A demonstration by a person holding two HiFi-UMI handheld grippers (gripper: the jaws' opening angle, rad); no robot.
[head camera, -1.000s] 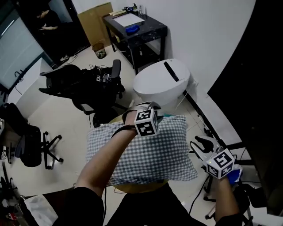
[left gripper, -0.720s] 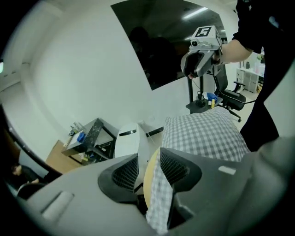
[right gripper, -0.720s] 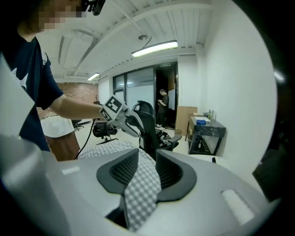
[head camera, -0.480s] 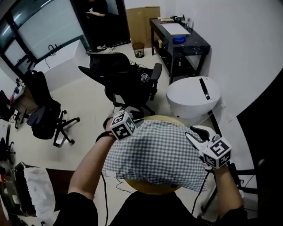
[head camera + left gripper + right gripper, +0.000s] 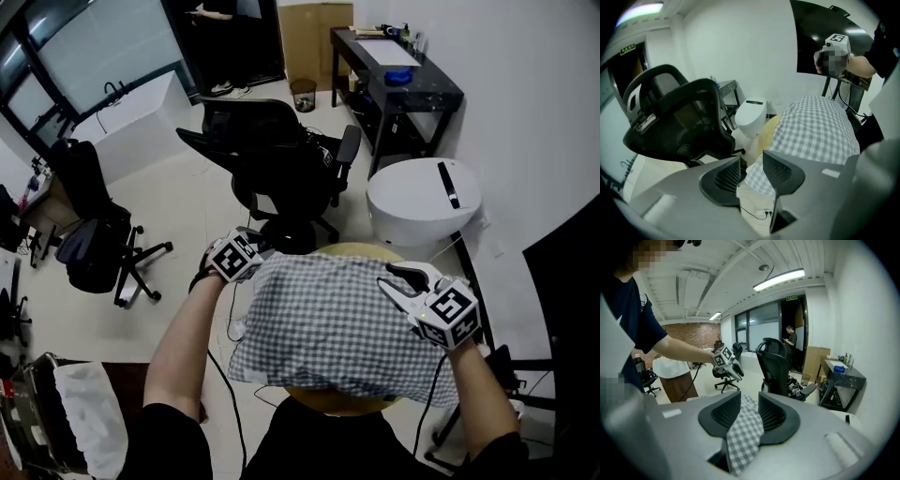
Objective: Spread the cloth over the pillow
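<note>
Cloth [image 5: 328, 319] edges sit pinched in narrowly parted left tongs [image 5: 752, 171] and right tongs [image 5: 750, 411] — both gripping.

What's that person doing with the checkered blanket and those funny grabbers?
A person holds tongs in each hand and is laying a checkered cloth over a yellow pillow. The left tongs pinch one corner of the cloth and the right tongs pinch the opposite side, so it is stretched between them. The cloth covers most of the pillow; only its yellow edges peek out.

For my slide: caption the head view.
Left hand-held gripper and right hand-held gripper hold a checked cloth spread by opposite edges.
</note>
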